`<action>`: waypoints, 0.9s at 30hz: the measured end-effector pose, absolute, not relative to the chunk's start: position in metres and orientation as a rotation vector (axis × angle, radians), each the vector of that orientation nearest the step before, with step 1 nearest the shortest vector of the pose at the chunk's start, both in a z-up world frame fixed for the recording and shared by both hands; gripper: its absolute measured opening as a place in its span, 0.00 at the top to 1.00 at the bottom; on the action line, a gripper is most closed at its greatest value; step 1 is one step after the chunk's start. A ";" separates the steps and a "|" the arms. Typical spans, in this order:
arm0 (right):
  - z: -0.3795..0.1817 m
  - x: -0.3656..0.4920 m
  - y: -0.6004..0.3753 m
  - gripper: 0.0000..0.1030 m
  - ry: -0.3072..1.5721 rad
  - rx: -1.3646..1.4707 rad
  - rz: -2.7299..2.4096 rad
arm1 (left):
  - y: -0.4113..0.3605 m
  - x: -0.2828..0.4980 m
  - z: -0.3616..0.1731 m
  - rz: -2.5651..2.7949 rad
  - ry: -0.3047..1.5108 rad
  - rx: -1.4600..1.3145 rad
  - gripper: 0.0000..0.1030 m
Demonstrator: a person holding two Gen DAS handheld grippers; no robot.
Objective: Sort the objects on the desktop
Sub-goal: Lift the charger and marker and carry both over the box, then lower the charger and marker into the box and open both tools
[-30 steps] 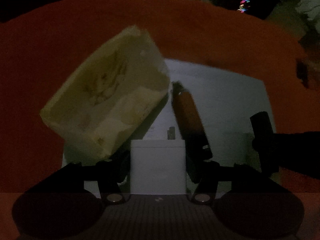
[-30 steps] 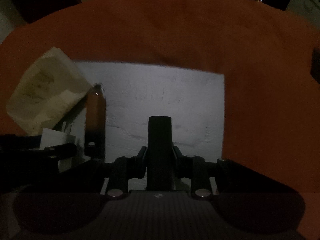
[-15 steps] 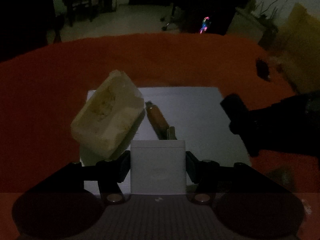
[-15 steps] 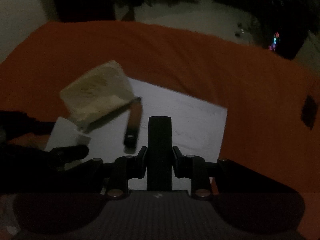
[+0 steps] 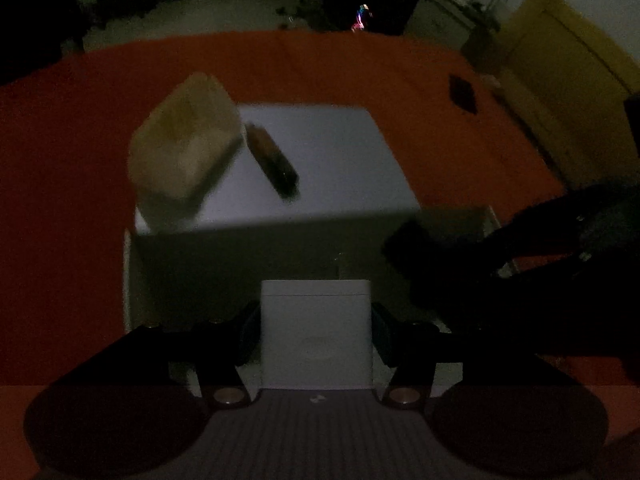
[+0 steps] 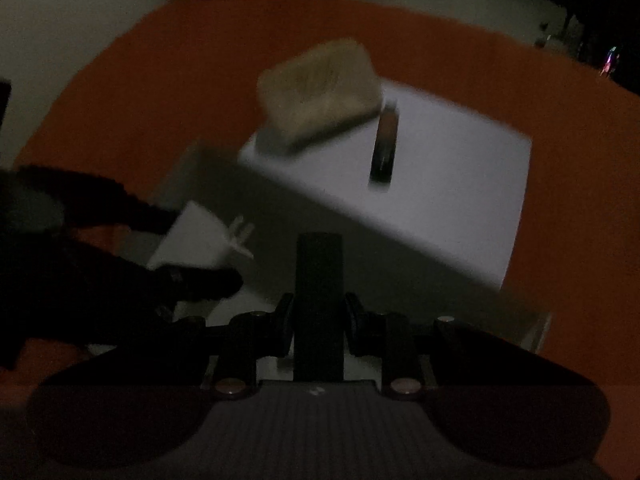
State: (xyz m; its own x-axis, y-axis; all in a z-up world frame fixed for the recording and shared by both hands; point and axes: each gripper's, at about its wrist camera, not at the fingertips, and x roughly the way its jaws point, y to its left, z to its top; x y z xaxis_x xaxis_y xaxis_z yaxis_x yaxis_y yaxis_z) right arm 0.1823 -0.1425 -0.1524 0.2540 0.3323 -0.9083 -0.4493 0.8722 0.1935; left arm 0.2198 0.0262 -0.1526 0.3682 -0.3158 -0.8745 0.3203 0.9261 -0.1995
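Note:
The light is dim. My left gripper (image 5: 316, 322) is shut on a white square charger (image 5: 316, 340), whose prongs show in the right wrist view (image 6: 240, 236). A black oblong block (image 6: 319, 272) stands upright between the fingers of my right gripper (image 6: 319, 316), which is shut on it; its end shows at the right of the left wrist view (image 5: 412, 248). Ahead lies a white sheet-like surface (image 5: 340, 152) on the orange table (image 5: 60, 200). On its far left rest a pale yellow tissue pack (image 5: 184, 148) and a brown stick-shaped thing (image 5: 272, 160) beside it.
The near part of the white surface (image 6: 460, 184) lies in shadow. A small dark object (image 5: 462, 92) sits on the orange table at the far right. Yellowish furniture (image 5: 560, 80) stands beyond the table's right edge. A dark room lies behind.
Both grippers have drawn back and risen from the white surface, each holding its object. The tissue pack and brown stick look smaller and farther; more of the room shows.

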 end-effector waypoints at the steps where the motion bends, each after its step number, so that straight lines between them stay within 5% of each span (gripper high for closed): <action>1: -0.160 0.177 -0.141 0.73 1.225 -0.114 0.534 | 0.025 0.216 -0.158 -0.410 1.131 0.009 0.50; 27: -0.257 0.119 -0.108 0.73 1.344 -0.351 0.613 | -0.006 0.149 -0.245 -0.444 1.241 0.260 0.50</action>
State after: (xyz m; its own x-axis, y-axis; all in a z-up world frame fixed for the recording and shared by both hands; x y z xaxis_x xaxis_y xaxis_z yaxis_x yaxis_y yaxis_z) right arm 0.1192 -0.1079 -0.2573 0.1032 0.2094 -0.9724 -0.5975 0.7946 0.1077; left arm 0.1495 -0.0064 -0.2454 0.2547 -0.1837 -0.9494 0.4601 0.8865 -0.0481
